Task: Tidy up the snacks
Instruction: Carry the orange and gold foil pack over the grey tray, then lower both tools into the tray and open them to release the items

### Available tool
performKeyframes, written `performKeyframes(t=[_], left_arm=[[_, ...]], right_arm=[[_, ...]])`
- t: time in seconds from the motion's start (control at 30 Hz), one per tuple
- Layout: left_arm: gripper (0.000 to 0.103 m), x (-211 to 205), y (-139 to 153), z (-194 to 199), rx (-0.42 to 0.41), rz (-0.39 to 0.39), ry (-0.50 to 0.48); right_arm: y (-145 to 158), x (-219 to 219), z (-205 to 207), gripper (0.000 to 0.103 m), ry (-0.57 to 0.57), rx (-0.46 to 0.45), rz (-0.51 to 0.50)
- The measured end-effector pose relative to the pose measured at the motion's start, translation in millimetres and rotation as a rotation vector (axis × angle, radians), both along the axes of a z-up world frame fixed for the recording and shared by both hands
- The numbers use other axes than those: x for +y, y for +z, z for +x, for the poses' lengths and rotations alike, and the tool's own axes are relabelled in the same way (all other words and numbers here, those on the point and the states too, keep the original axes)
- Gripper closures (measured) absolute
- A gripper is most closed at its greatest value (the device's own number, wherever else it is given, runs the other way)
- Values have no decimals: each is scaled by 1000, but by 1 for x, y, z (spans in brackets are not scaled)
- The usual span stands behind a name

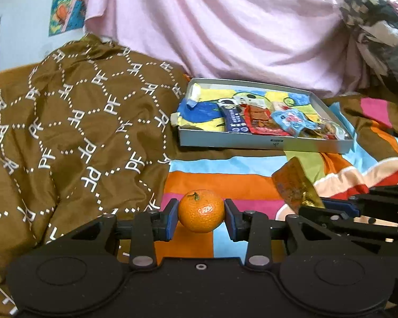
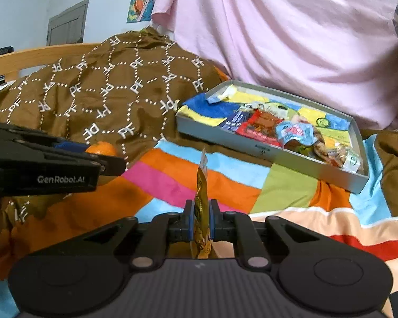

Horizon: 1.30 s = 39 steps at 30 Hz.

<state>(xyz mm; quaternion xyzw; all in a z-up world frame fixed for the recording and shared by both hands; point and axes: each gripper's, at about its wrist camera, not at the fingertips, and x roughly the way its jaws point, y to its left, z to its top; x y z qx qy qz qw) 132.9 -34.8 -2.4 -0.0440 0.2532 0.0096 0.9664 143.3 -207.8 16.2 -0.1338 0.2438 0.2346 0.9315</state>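
Note:
My left gripper (image 1: 201,216) is shut on a small orange mandarin (image 1: 201,210), held above the striped bedspread; the mandarin also shows in the right wrist view (image 2: 101,149). My right gripper (image 2: 201,218) is shut on a gold snack packet (image 2: 202,206), held edge-on and upright; the packet also shows in the left wrist view (image 1: 295,185). A grey shallow box (image 1: 265,143) (image 2: 273,156) lies ahead on the bed. It holds several snack packets, among them a red one (image 2: 260,128) and a light blue one (image 2: 295,132).
A brown patterned quilt (image 1: 74,132) is heaped on the left. A pink sheet (image 1: 238,26) hangs behind the box. The colourful striped bedspread (image 2: 278,193) covers the bed in front. A dark patterned cloth (image 1: 379,26) hangs at the far right.

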Motion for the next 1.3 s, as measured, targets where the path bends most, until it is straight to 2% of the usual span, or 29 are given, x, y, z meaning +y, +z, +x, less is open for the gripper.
performKeyframes(t=[0.13, 0.3, 0.53, 0.7, 0.93, 1.1, 1.3], left_arm=[[65, 3, 6, 13, -6, -4, 18], [65, 5, 28, 43, -34, -10, 27], [65, 8, 60, 92, -46, -25, 30], [65, 9, 71, 133, -30, -45, 33], [65, 7, 65, 185, -11, -96, 65], [64, 0, 50, 209, 10, -50, 61], [64, -1, 32, 227, 41, -38, 74]], right_arm=[[10, -2, 6, 91, -10, -37, 39], [20, -8, 23, 91, -25, -89, 89], [35, -12, 56, 91, -29, -177, 157], [38, -13, 92, 91, -31, -204, 217], [34, -14, 139, 91, -22, -232, 312], [19, -21, 167, 91, -29, -174, 410], [3, -23, 182, 91, -5, -121, 457]])
